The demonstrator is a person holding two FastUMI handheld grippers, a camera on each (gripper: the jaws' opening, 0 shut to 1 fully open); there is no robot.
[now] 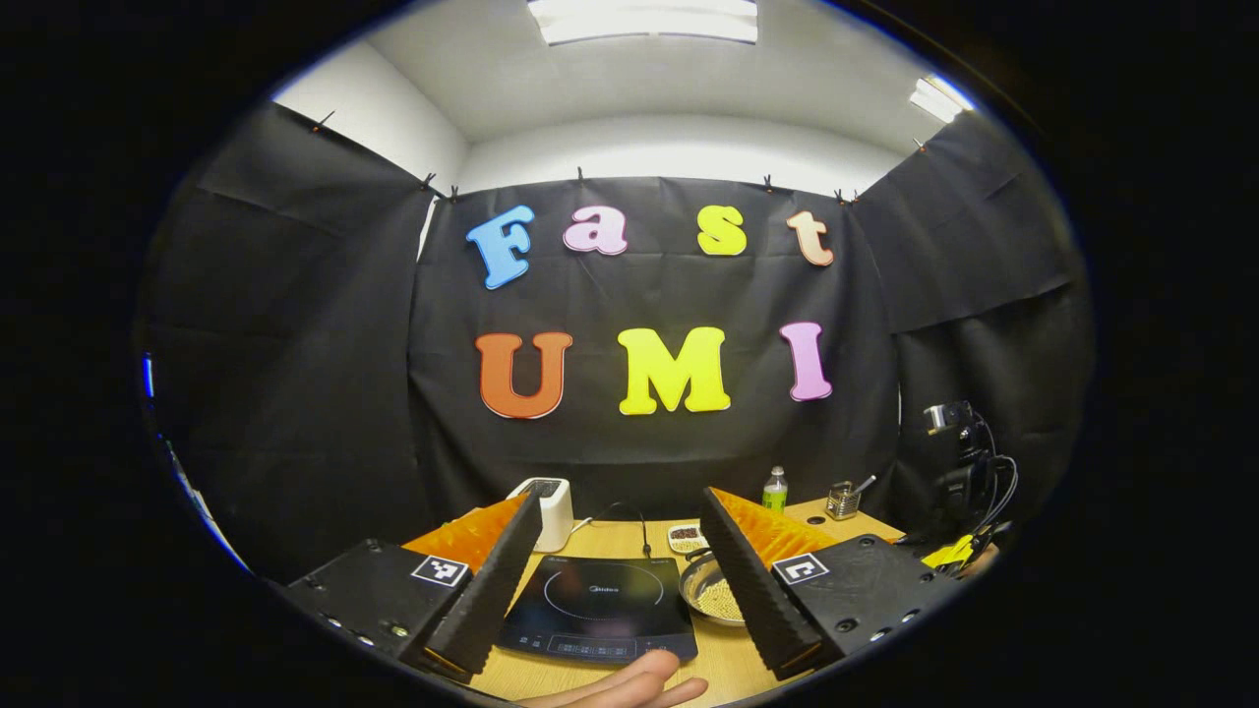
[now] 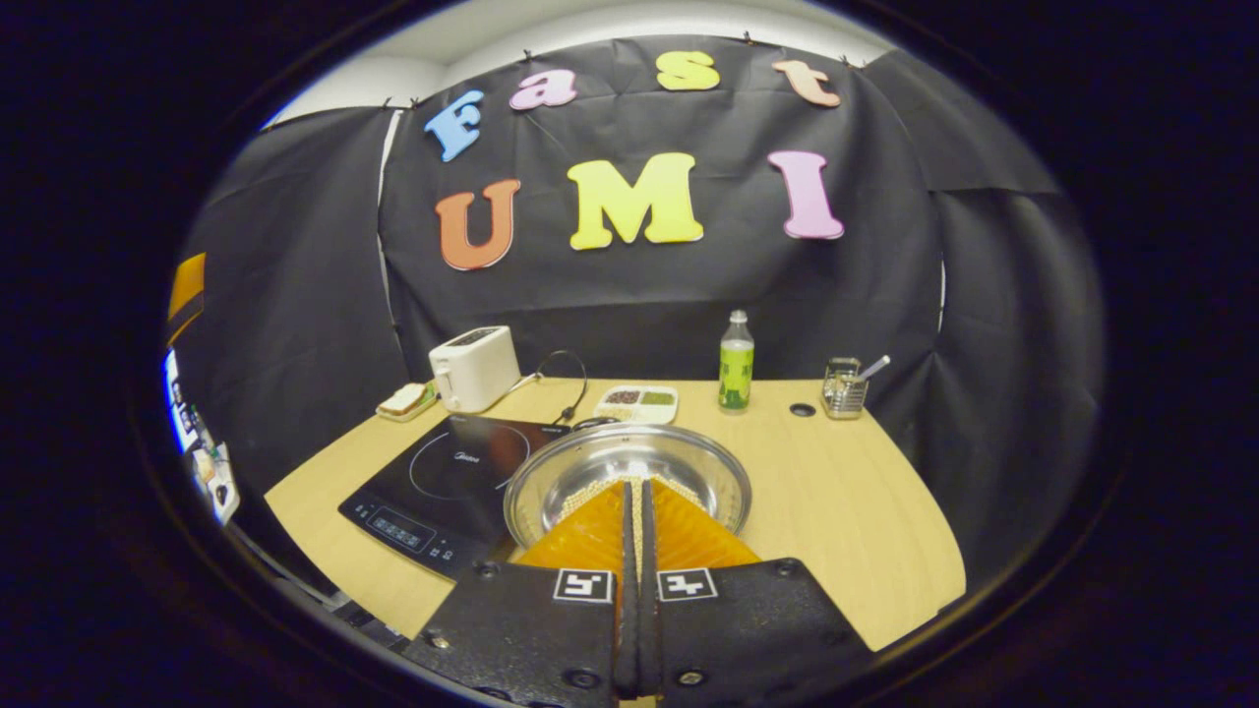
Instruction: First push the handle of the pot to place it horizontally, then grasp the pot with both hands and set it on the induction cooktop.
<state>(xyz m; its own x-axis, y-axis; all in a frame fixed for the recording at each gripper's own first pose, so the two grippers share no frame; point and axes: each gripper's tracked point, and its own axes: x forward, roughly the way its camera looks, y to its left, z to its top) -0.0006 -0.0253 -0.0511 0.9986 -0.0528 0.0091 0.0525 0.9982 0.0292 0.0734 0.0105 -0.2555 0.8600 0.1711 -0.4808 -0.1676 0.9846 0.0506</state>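
The right gripper (image 2: 636, 501), at the bottom centre of the right gripper view, has its two fingers pressed flat together with no gap and nothing between them; their tips reach over the near rim of the shiny round stainless-steel pot (image 2: 627, 472), though I cannot tell whether they touch it. The left gripper (image 1: 620, 560), at the bottom of the left gripper view, is spread wide and holds nothing, its fingers framing the flat black glass induction cooktop (image 1: 597, 607) well ahead of them. A bare hand (image 1: 629, 686) shows at the very bottom edge of that view.

As for progress, the pot sits on the light wooden table (image 2: 846, 492) just beside the cooktop's right edge, in the middle of the right gripper view, with pale grains in its bottom. It is not yet on the cooktop. Its handle is hidden by the right gripper's fingers, so I cannot say whether it has been pushed horizontal; the closed fingers suit a pushing move, so my judgement is that the handle step is in hand or barely done. The two-handed grasp and the lift onto the cooktop are all left to do.

Toward the upper part of the table stand a white toaster (image 2: 474, 368), a green plastic bottle (image 2: 735, 366) and a small metal utensil holder (image 2: 844, 390).
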